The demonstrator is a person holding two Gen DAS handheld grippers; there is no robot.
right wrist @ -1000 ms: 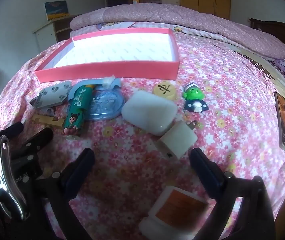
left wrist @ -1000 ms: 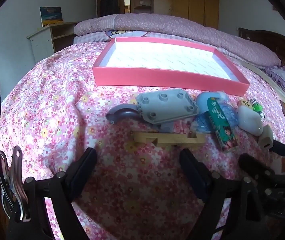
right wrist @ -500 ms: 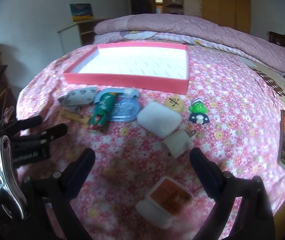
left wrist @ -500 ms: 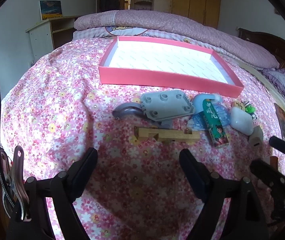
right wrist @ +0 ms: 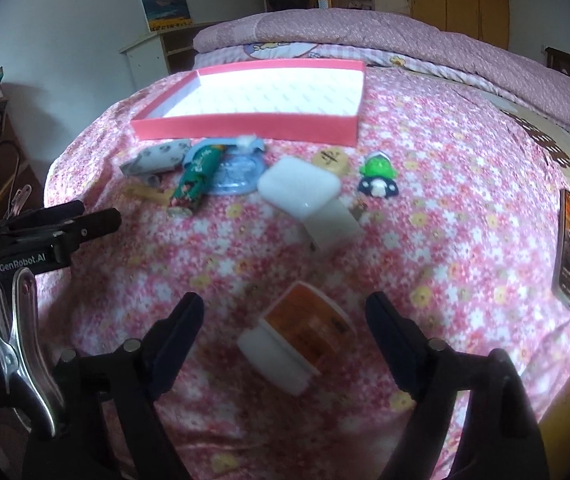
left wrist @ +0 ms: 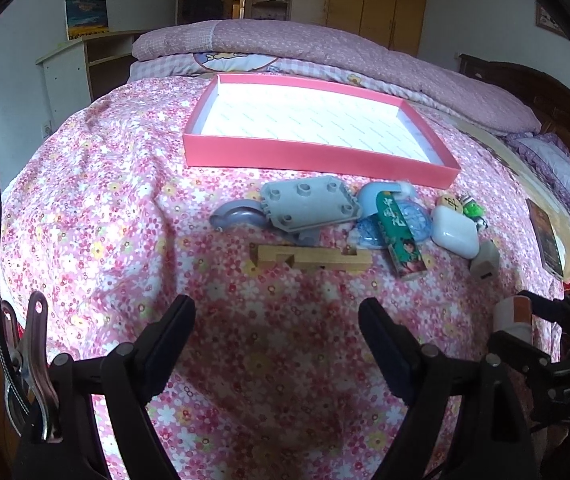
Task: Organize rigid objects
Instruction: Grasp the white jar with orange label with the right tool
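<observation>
The bed (left wrist: pixel 105 208) carries everything under a pink flowered cover. The pink tray (left wrist: pixel 317 152) lies on it, white inside. Just in front of the tray lie a grey studded plate (left wrist: pixel 309 204), a green packet (left wrist: pixel 399 232), a white case (right wrist: pixel 299 186) and a green figure (right wrist: pixel 377 174); a wooden bar (left wrist: pixel 309 258) lies nearer. Well in front of the tray, an orange-and-white box (right wrist: pixel 301 338) sits between the right claw (right wrist: pixel 285 320) fingers, untouched; its jaws have just been closing yet stand wide. The left claw (left wrist: pixel 277 320) gapes wide, holding nothing.
</observation>
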